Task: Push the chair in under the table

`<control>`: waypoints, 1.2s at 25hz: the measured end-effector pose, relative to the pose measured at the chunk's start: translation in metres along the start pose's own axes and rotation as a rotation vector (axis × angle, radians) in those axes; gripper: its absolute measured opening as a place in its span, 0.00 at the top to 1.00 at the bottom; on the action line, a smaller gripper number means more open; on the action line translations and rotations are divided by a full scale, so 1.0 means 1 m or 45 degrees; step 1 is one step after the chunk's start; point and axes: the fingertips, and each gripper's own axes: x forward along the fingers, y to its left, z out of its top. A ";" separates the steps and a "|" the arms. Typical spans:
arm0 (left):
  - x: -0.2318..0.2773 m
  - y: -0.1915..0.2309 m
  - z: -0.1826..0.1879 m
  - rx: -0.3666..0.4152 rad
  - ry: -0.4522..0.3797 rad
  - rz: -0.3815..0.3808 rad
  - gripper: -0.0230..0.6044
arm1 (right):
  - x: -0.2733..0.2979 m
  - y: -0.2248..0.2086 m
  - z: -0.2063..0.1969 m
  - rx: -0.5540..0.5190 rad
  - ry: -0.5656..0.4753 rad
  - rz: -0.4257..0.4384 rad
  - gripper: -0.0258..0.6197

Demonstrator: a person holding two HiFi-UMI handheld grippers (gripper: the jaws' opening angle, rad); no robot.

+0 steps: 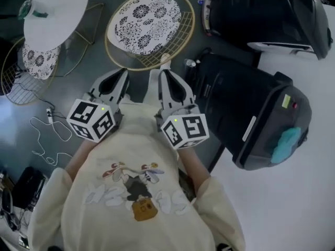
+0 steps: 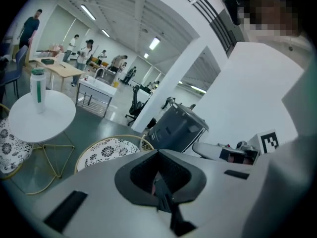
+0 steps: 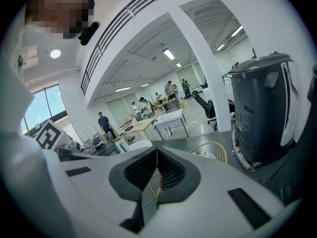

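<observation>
A gold wire chair (image 1: 149,27) with a black-and-white patterned cushion stands on the grey floor just ahead of both grippers. It appears again as the chair (image 2: 111,151) in the left gripper view, and only its rim (image 3: 210,151) peeks out in the right gripper view. The round white table (image 1: 55,12) is to its left, apart from it. My left gripper (image 1: 123,75) and right gripper (image 1: 165,73) are side by side near the chair's near rim, both shut and empty. Their shut jaws fill the left gripper (image 2: 157,180) and right gripper (image 3: 156,175) views.
A second patterned chair (image 1: 30,67) sits partly under the table, which carries a bottle (image 2: 38,86). Two large black machines (image 1: 254,106) stand close on the right. A white cable (image 1: 47,132) lies on the floor at the left. Several people stand far off.
</observation>
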 end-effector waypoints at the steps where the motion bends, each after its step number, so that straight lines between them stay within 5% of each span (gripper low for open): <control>1: 0.012 -0.003 -0.001 0.006 0.024 0.026 0.95 | 0.005 -0.015 0.008 0.024 0.004 0.012 0.95; 6: 0.088 -0.031 -0.001 0.183 0.147 0.142 0.95 | 0.031 -0.098 0.035 0.151 0.065 0.030 0.95; 14: 0.162 -0.044 -0.024 0.353 0.301 0.304 0.95 | 0.078 -0.183 0.021 0.259 0.257 0.040 0.95; 17: 0.177 -0.040 -0.039 0.476 0.393 0.333 0.95 | 0.089 -0.206 0.011 0.303 0.314 -0.035 0.95; 25: 0.216 -0.009 -0.062 0.608 0.560 0.193 0.92 | 0.111 -0.244 -0.028 0.419 0.436 -0.199 0.94; 30: 0.236 0.001 -0.086 0.557 0.643 0.078 0.76 | 0.132 -0.258 -0.043 0.460 0.480 -0.223 0.94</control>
